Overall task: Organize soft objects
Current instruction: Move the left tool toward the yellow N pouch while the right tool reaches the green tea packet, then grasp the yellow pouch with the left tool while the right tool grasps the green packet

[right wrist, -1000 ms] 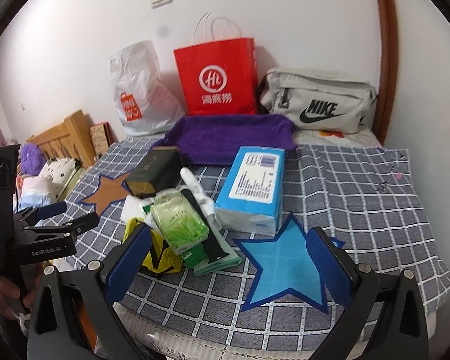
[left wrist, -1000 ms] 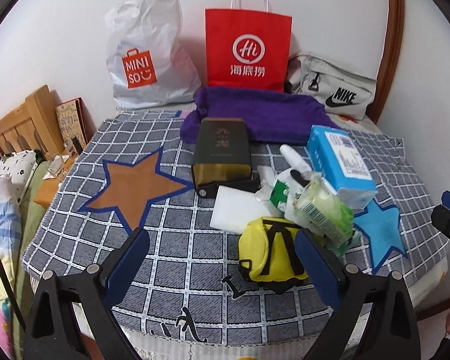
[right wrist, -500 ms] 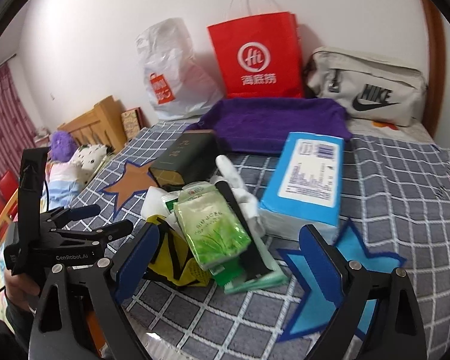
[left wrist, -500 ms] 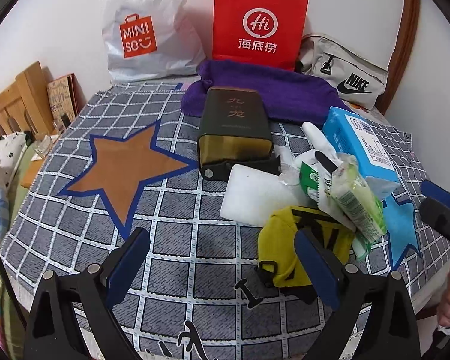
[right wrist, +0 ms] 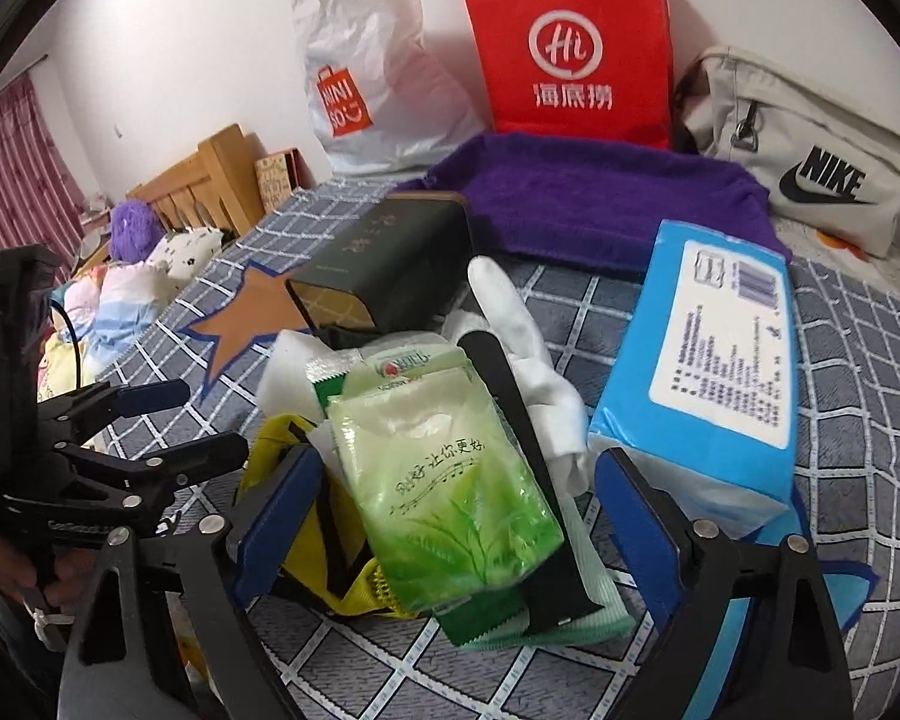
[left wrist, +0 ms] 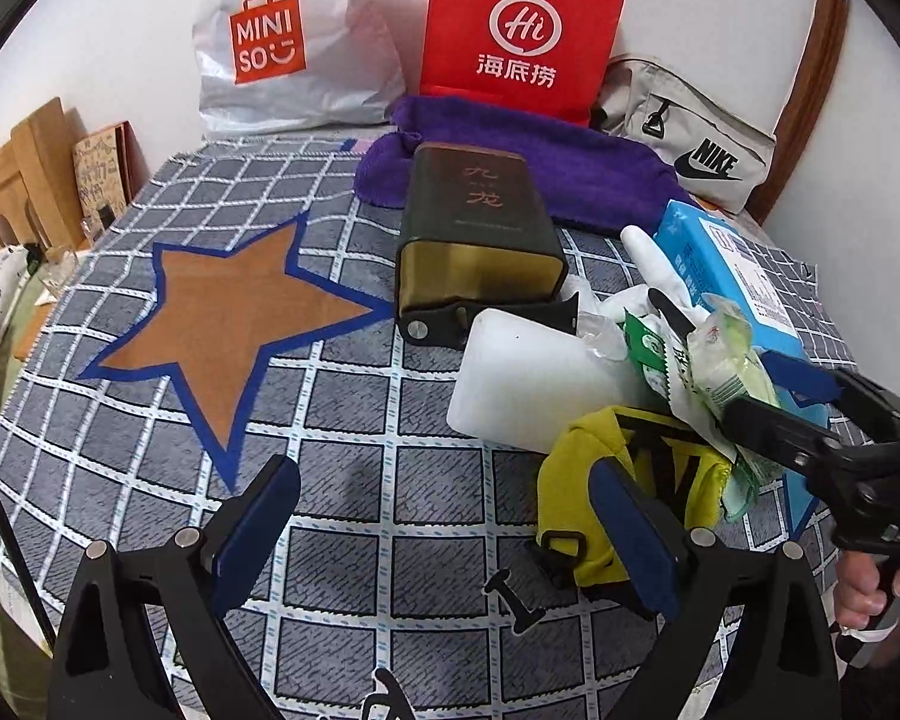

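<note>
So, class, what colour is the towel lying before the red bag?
Purple towel; the right wrist view shows it best.

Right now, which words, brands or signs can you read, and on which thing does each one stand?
"MINISO": white plastic bag
"Hi 海底捞": red paper bag
"NIKE": grey pouch
"九龙": dark tin box
Blue tissue pack label: too small.
Green pack writing: blurred.

Bed with checked star-print cover (left wrist: 342, 420): dark box (left wrist: 480, 240) at centre, purple towel (left wrist: 570, 162) at 12 o'clock, blue tissue pack (right wrist: 720, 360), white pad (left wrist: 528, 384) and yellow pouch (left wrist: 594, 456) at 3–4 o'clock.
</note>
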